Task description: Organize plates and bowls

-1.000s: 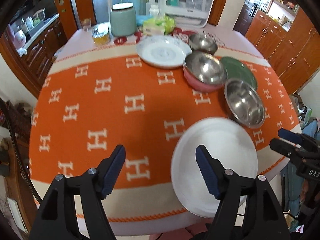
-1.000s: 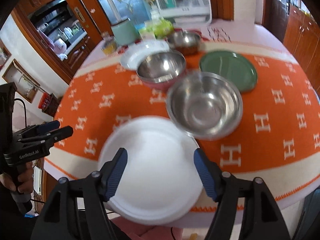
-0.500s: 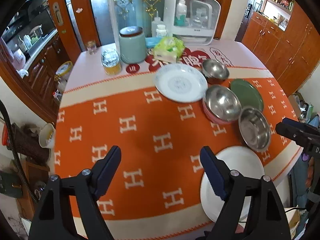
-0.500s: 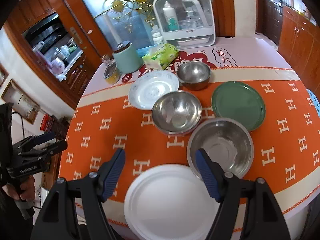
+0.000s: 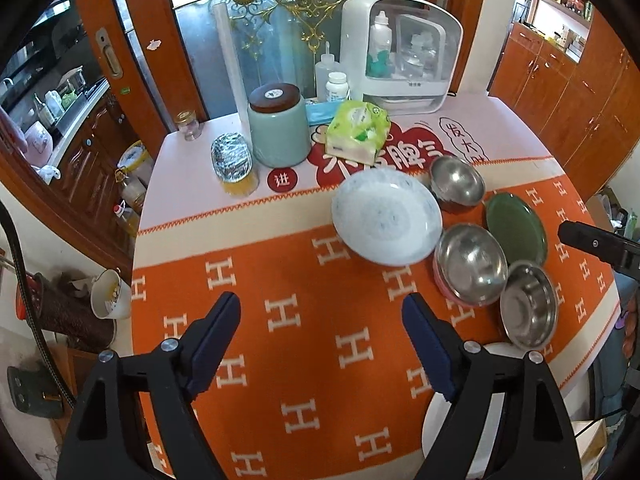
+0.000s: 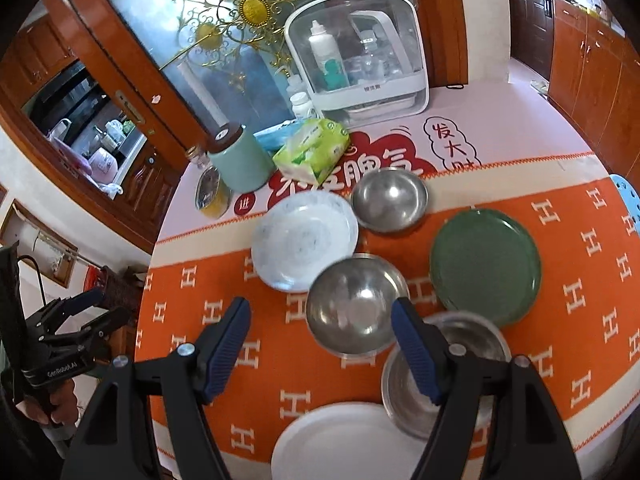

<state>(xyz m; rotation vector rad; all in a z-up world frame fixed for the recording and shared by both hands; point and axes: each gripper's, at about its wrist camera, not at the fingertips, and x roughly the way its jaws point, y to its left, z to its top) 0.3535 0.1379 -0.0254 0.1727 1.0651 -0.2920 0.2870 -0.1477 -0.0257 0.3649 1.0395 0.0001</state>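
Plates and bowls spread over the right half of the orange table, both grippers empty above it.

A white plate [image 6: 344,440] lies at the near edge, a steel bowl [image 6: 472,344] just right of it; beyond sit a pink-sided bowl [image 6: 356,304], a green plate [image 6: 486,266], a patterned plate [image 6: 304,240] and a small bowl [image 6: 390,200]. The left gripper [image 5: 320,344] and the right gripper [image 6: 320,344] have their fingers spread, the left's jaws having just been opening, nothing between them.

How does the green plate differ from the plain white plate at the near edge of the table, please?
The green plate is dark green and lies further back, right of the steel bowls; the white plate is plain white and lies at the table's near edge. The green plate looks smaller, though the lens distorts. Both are round, empty, and flat on the orange cloth.
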